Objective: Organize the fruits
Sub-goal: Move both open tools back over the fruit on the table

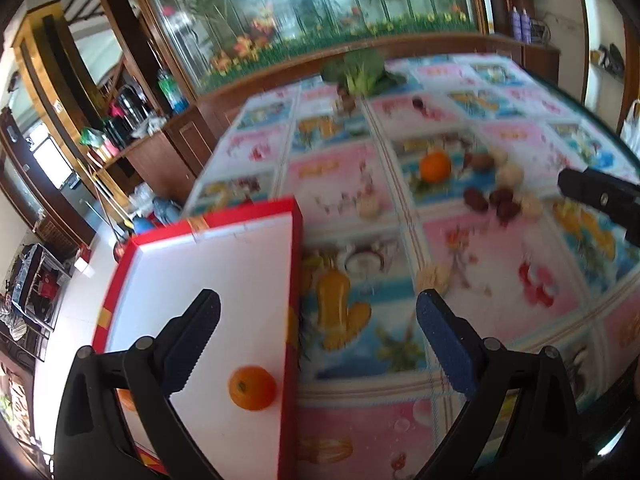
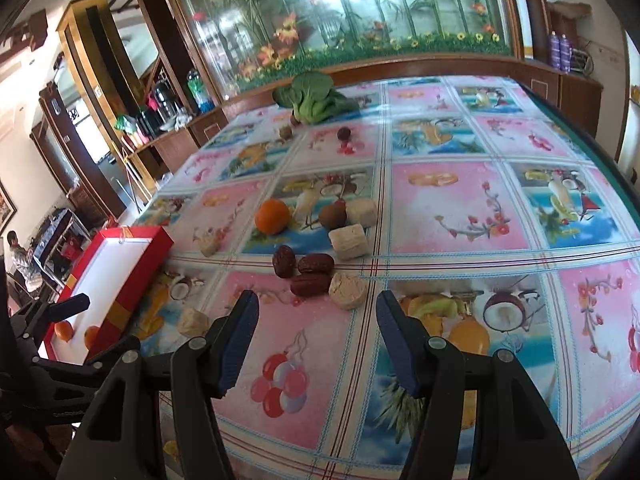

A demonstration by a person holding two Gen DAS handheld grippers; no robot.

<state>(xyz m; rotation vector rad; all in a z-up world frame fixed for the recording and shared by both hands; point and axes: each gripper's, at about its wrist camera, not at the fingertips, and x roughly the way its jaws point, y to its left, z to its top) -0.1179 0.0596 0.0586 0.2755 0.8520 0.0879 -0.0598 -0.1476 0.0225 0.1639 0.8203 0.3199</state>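
The left gripper hangs over the red box's right wall, jaws released and empty. An orange lies in the box at 6 o'clock, a second one beside it. The right gripper hovers above the desk, jaws likewise released. Ahead at 12 o'clock lie three dates and beige cakes; another orange sits at 11 o'clock, greens beyond.

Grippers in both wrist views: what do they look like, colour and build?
Both match. The left gripper and right gripper have matte black plastic linkage arms with round silver pivot pins. Their jaws are tapered, with dark blue textured pads and serrated edges. No cables, markings or sleeves are visible.
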